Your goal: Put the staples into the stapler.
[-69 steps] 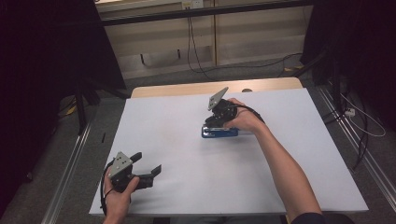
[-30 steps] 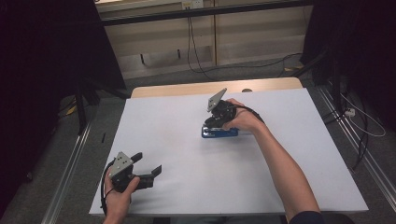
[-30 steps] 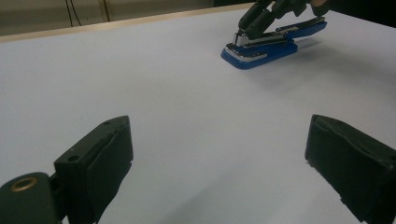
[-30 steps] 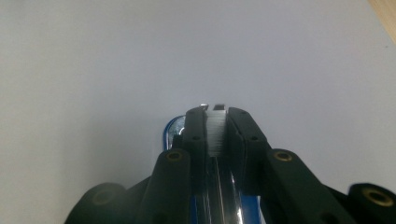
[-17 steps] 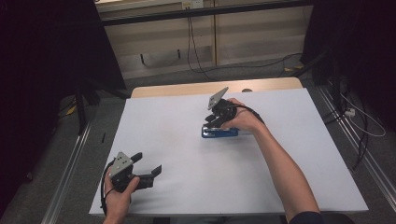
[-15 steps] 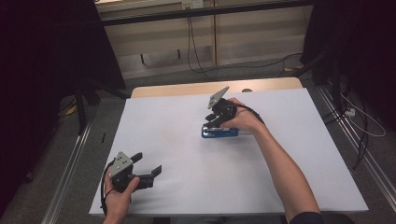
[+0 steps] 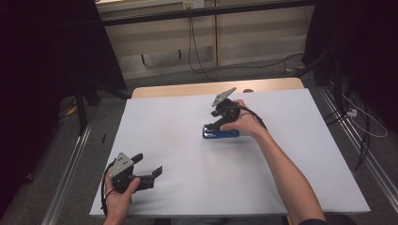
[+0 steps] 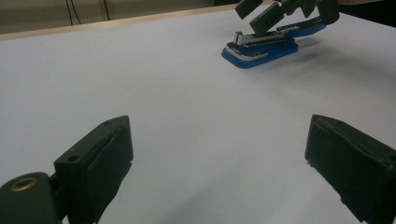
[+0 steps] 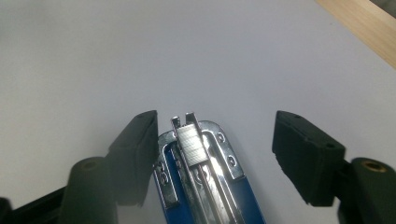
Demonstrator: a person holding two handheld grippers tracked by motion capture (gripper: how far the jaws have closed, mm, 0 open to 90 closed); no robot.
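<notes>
Right now the right gripper (image 7: 213, 125) is hovering spread wide over the blue stapler (image 7: 220, 133), which is lying between its jaws with the staple strip (image 9: 191, 142) exposed and one jaw beside its flank. Centring before closing should avoid skewing it. Well away, the left gripper (image 7: 151, 168) is resting unclenched, holding nothing.

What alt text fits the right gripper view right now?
An open blue stapler, staples showing in its metal channel, lies on the white table between the right gripper's open black jaws. One jaw is beside its edge.
</notes>
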